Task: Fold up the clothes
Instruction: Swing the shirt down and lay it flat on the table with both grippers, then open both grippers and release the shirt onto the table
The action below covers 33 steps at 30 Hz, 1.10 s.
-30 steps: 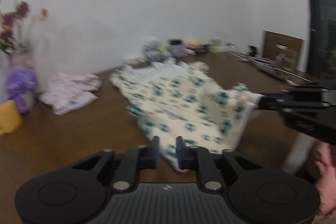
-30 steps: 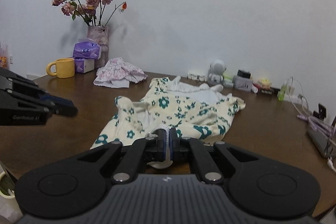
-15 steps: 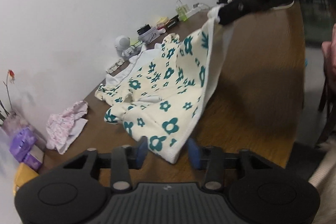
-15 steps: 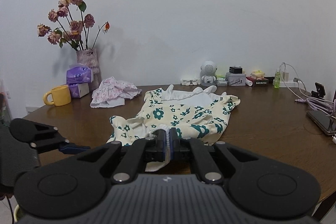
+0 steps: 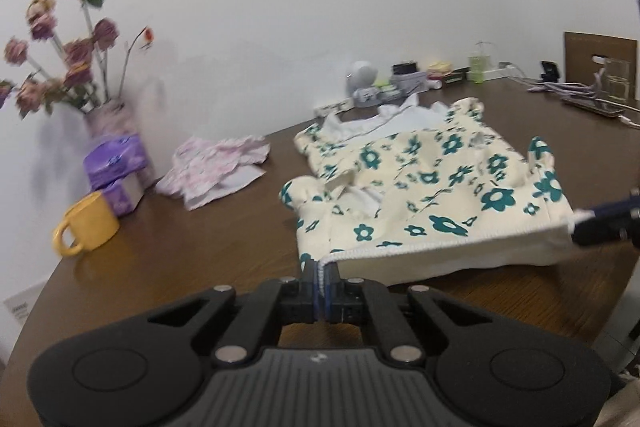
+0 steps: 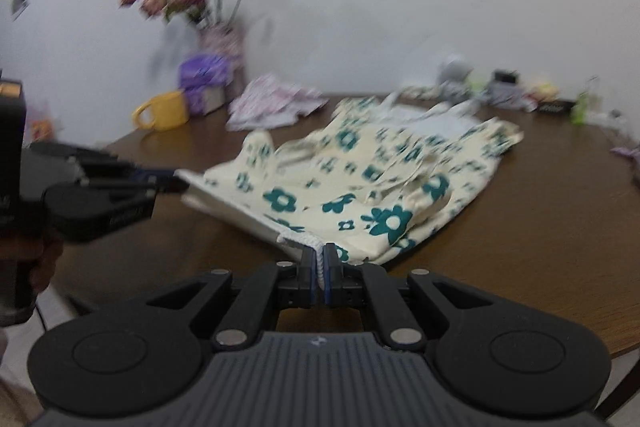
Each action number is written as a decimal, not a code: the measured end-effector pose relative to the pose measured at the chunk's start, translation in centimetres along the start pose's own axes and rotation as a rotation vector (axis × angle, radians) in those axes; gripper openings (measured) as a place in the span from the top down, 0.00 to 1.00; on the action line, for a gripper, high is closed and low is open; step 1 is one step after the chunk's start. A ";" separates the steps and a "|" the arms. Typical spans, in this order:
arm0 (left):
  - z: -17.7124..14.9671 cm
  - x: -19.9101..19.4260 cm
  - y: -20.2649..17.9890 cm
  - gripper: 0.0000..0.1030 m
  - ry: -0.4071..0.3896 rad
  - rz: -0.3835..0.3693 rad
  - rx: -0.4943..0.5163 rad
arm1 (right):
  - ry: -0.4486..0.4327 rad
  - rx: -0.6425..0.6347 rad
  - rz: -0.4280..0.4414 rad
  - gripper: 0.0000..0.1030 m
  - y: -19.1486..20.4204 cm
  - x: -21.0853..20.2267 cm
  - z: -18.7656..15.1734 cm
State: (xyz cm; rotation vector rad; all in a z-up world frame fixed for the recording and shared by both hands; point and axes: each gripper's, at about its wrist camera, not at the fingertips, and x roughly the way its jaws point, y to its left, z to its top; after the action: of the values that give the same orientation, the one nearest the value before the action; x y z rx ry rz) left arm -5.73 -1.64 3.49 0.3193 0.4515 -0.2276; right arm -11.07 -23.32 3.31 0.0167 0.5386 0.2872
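A cream garment with teal flowers [image 5: 432,183] [image 6: 360,179] lies spread on the brown table [image 5: 192,239]. Its near hem is lifted and stretched between both grippers. My left gripper [image 5: 320,273] is shut on the hem's left corner. My right gripper [image 6: 319,259] is shut on the hem's other corner. In the left wrist view the right gripper [image 5: 600,223] shows at the right edge, pinching the cloth. In the right wrist view the left gripper [image 6: 160,183] holds the far corner at the left.
A pink-patterned garment [image 5: 216,175] lies crumpled behind the flowered one. A yellow mug [image 5: 88,223], purple tissue packs [image 5: 116,163] and a vase of dried roses [image 5: 108,115] stand at the left. Small items, cables and a phone line the back wall and right side.
The left gripper's jaws, open half a second ago around the hem corner, have closed on it. The hem now stretches low between both grippers. The right gripper kept its grip throughout.
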 end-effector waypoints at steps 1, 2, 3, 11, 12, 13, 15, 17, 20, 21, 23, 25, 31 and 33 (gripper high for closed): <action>-0.2 0.3 0.4 0.98 0.010 0.004 -0.014 | 0.015 0.001 0.023 0.97 0.2 0.4 -0.1; -0.3 0.5 0.8 0.98 0.021 0.008 -0.028 | 0.028 0.003 0.046 0.97 0.5 0.7 0.0; -0.5 0.7 1.1 0.98 0.028 0.009 -0.043 | 0.042 0.003 0.069 0.97 0.6 1.0 0.0; -1.3 1.6 2.6 0.98 0.049 0.009 -0.096 | 0.077 0.069 0.233 0.81 0.7 1.5 0.5; -1.3 1.7 2.8 0.98 0.049 0.008 -0.102 | 0.074 0.089 0.255 0.77 0.3 1.3 0.7; -1.4 1.8 3.0 0.98 0.050 0.004 -0.106 | 0.064 0.109 0.259 0.76 -0.2 1.0 0.9; -1.5 1.8 3.2 0.98 0.049 -0.004 -0.104 | 0.041 0.147 0.258 0.69 -1.3 0.5 1.3; -1.5 1.9 3.0 0.98 0.053 -0.011 -0.105 | 0.014 0.169 0.226 0.62 -2.5 0.0 1.8; -1.5 2.0 2.6 0.98 0.067 -0.029 -0.099 | -0.014 0.181 0.131 0.58 -4.9 0.0 3.2; -1.5 2.1 2.6 0.97 0.071 -0.031 -0.095 | -0.019 0.180 0.090 0.54 -6.0 0.4 4.0; -1.4 2.1 2.5 0.97 0.079 -0.033 -0.088 | -0.021 0.177 -0.005 0.53 -8.7 1.4 5.7; -1.1 2.2 2.5 0.91 0.096 -0.035 -0.098 | 0.002 0.178 -0.088 0.53 -11.5 3.3 7.5; -0.3 1.4 4.5 0.61 0.196 -0.104 -0.313 | 0.148 0.186 -0.192 0.52 -18.6 9.9 12.1; 0.1 0.6 5.3 0.59 0.219 -0.101 -0.414 | 0.196 0.148 -0.187 0.52 -19.8 11.8 13.1</action>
State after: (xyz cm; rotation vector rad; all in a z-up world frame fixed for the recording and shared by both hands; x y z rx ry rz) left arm -3.66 3.14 4.62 -0.0861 0.7172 -0.1927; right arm 10.44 -38.32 6.82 0.0822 0.7509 0.0656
